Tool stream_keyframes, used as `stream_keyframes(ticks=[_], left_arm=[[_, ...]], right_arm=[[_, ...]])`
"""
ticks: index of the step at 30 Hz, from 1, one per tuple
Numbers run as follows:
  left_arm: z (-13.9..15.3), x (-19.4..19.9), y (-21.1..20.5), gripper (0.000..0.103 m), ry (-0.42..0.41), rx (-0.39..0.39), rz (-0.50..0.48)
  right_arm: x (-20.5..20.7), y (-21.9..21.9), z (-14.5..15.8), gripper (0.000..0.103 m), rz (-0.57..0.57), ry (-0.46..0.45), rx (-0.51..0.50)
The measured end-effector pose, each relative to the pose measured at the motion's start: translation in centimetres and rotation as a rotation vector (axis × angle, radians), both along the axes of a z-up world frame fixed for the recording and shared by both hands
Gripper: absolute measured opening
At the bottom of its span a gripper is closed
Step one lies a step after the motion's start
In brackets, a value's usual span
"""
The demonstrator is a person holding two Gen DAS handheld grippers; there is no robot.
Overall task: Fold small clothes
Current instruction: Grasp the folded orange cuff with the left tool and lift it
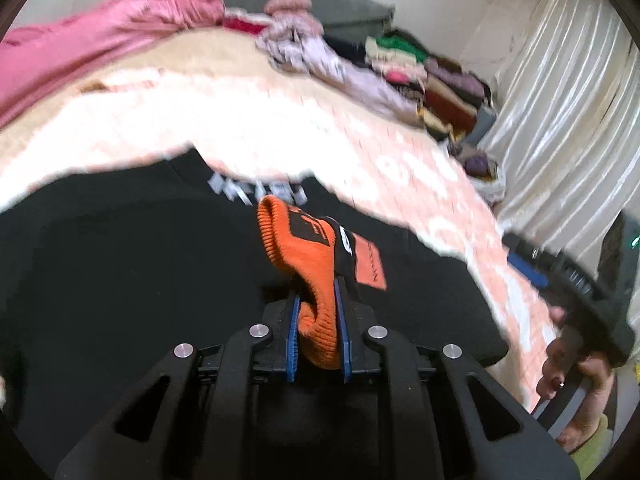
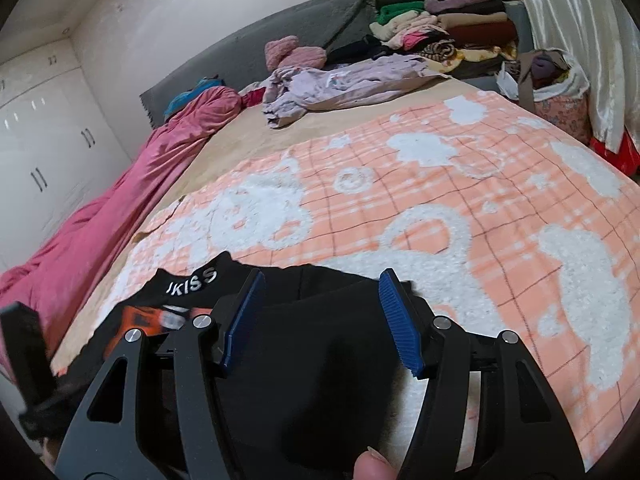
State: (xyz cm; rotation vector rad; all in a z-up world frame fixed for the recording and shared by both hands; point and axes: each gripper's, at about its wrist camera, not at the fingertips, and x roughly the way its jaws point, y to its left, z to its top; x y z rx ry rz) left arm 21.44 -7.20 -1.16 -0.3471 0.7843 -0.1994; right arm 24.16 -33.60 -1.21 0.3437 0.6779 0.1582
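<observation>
My left gripper (image 1: 318, 312) is shut on the orange ribbed cuff (image 1: 298, 248) of a small black and orange garment and holds it above the spread black cloth (image 1: 120, 280). The black garment (image 2: 312, 360) with white lettering lies flat on the peach and white blanket (image 2: 440, 200). My right gripper (image 2: 322, 320) is open and empty just above it, blue pads wide apart. The orange part (image 2: 138, 322) shows blurred at the left in the right wrist view. The right gripper's body (image 1: 568, 280) and the hand holding it show at the right edge of the left wrist view.
A pink quilt (image 2: 120, 200) lies along the bed's left side. A lilac garment (image 2: 340, 84) and pink soft items (image 2: 296, 54) lie near the grey headboard (image 2: 280, 32). Stacked folded clothes (image 2: 440, 28) and a full bag (image 2: 552, 80) stand at the far right by the curtain (image 2: 580, 20).
</observation>
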Motion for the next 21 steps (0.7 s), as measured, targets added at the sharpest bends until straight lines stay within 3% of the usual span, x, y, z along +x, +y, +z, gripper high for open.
stream_keyframes(ticks=[4,9,21], left_arm=[[2.5,-1.0,3.0,0.014,-0.071,0.034,0.073],[3.6,-2.2,6.4,0.014,-0.092,0.051,0.164],[-0.2,-2.7,9.9,0.015,0.018,0.050,0.209]], right_arm=[[0.1,-0.4,-0.2,0.052,-0.015,0.003,-0.002],[0.2,0.3,-0.4,0.052,0.004,0.008,-0.018],[-0.3,4.2,-1.0,0.052,0.107,0.008,-0.123]])
